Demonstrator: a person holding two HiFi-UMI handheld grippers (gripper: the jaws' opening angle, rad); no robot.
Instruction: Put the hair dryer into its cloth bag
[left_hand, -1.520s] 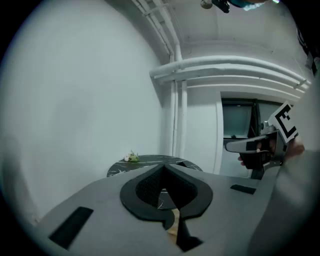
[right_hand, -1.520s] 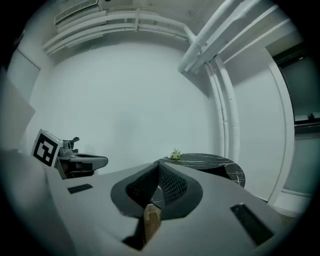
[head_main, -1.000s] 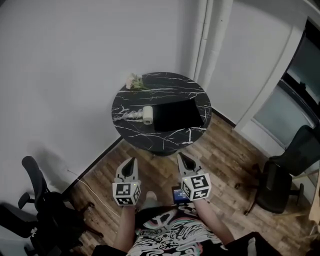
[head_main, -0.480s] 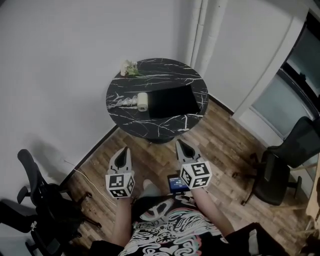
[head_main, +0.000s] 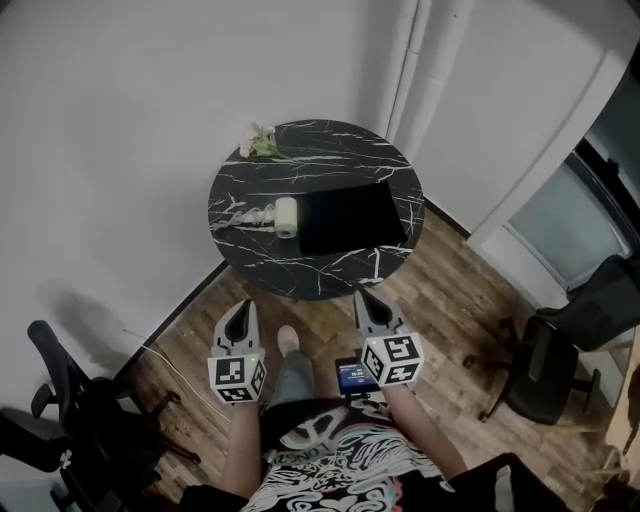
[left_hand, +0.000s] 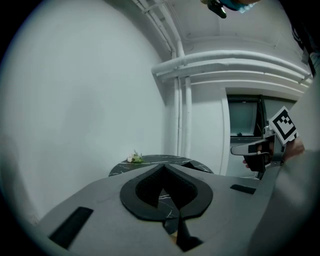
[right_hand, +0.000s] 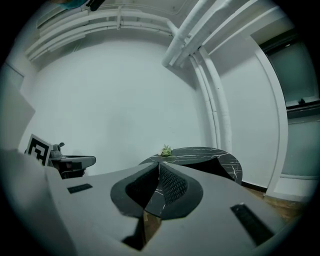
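Note:
On the round black marble table (head_main: 250, 260) lie a white hair dryer (head_main: 286, 217), its cord (head_main: 243, 213) coiled to the left, and a flat black cloth bag (head_main: 350, 218) right beside it. My left gripper (head_main: 242, 311) and right gripper (head_main: 364, 297) hover over the wooden floor, well short of the table, both shut and empty. In the left gripper view its jaws (left_hand: 164, 168) meet in front of the table (left_hand: 150, 160). The right gripper view shows its jaws (right_hand: 159, 165) touching, with the table (right_hand: 210, 152) beyond.
A small flower sprig (head_main: 262, 143) lies on the table's far edge. White pipes (head_main: 412, 60) run down the corner behind. Office chairs stand at the lower left (head_main: 75, 420) and at the right (head_main: 560, 360). A thin cable (head_main: 172, 366) trails on the floor by the wall.
The person has stepped toward the table, and a foot now shows between the grippers. Both grippers have shifted slightly with the body and remain shut and empty.

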